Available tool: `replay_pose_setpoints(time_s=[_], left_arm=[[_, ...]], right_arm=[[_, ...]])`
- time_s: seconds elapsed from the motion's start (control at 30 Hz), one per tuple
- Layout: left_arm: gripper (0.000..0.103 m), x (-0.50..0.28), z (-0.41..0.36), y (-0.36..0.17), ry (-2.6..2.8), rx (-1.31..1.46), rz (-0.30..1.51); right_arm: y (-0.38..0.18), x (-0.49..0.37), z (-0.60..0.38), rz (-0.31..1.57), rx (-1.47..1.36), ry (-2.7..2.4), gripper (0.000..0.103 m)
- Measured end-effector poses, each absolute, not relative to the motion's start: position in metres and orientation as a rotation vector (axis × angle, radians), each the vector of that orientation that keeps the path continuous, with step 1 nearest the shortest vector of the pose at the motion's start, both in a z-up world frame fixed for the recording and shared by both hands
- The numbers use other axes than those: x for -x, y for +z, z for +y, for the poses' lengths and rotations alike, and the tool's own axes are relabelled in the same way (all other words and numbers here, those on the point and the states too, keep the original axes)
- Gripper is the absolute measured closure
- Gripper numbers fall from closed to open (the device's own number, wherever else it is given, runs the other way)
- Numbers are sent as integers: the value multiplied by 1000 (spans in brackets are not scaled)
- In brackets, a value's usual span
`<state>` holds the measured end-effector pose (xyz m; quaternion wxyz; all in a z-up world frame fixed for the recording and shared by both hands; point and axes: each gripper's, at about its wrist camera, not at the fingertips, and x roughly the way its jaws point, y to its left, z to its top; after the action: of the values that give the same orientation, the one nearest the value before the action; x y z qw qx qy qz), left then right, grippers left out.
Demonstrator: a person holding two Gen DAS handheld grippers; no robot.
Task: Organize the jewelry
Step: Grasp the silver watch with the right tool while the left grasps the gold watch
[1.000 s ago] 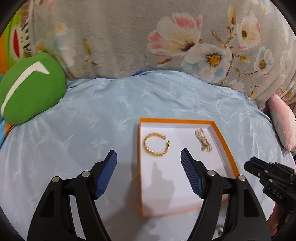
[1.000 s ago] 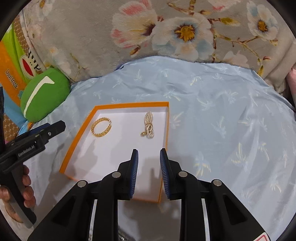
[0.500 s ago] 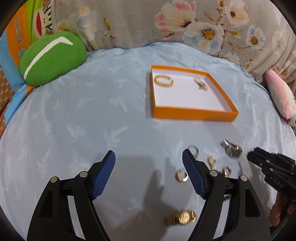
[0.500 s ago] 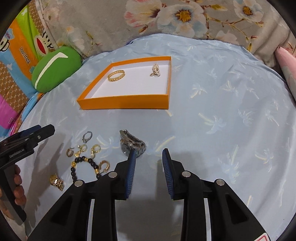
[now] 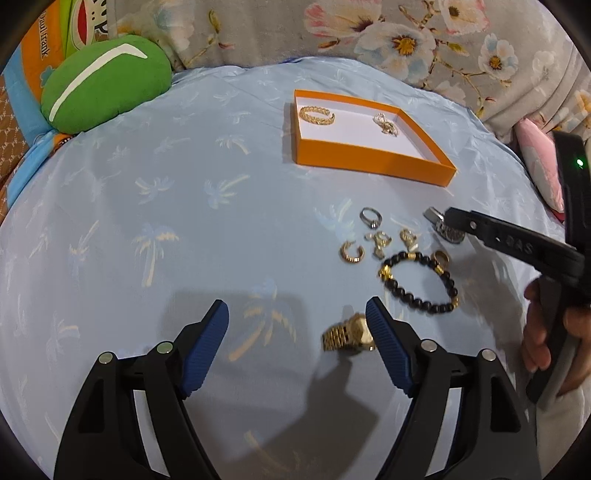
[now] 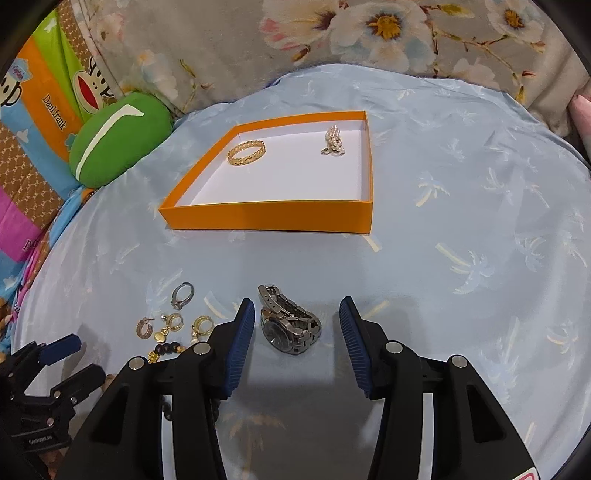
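An orange tray (image 5: 373, 165) (image 6: 266, 216) on the blue sheet holds a gold bangle (image 5: 317, 114) (image 6: 246, 152) and a pale chain (image 5: 385, 123) (image 6: 333, 141). Loose pieces lie nearer: a silver ring (image 5: 370, 216) (image 6: 182, 294), gold earrings (image 5: 352, 251) (image 6: 171, 322), a black bead bracelet (image 5: 421, 282) and a gold watch (image 5: 349, 335). My left gripper (image 5: 297, 314) is open, its jaws still widening, with the gold watch just inside its right finger. My right gripper (image 6: 296, 313) hangs over a silver watch (image 6: 288, 321), which lies between its opening jaws, untouched.
A green cushion (image 5: 105, 83) (image 6: 120, 138) sits at the far left by patterned bedding. A floral quilt (image 5: 369, 33) bounds the far edge and a pink pillow (image 5: 535, 162) the right. A hand (image 5: 554, 332) holds the right gripper in the left wrist view.
Both grippers have drawn back from over the tray and sunk toward the loose jewelry. The right jaws, nearly together before, have spread around the silver watch.
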<state>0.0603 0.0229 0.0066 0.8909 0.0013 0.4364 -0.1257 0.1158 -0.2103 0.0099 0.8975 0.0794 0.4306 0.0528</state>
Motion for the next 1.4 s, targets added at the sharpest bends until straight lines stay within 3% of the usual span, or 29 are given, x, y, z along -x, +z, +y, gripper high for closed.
replay_pose_setpoints(time_s=[0.17, 0.33, 0.73, 0.97, 1.03, 1.1, 1.4], left_arm=[[26, -49, 25, 0, -289, 4, 920], [26, -45, 21, 0, -312, 4, 923], [28, -50, 4, -3, -365, -52, 901], [55, -41, -9, -1, -436, -82, 898], [69, -38, -10, -2, -442, -70, 902], [76, -35, -9, -2, -469, -44, 918], [75, -24, -16, -2, -490, -39, 920]], right_arm=[[5, -116, -203, 910, -143, 122, 58], [4, -109, -199, 911, -131, 122, 79], [3, -66, -208, 888, -202, 73, 82], [2, -51, -212, 884, -227, 61, 82], [2, -51, -211, 883, -225, 59, 82], [2, -52, -211, 883, -224, 61, 82], [2, -51, -211, 883, -225, 60, 82]])
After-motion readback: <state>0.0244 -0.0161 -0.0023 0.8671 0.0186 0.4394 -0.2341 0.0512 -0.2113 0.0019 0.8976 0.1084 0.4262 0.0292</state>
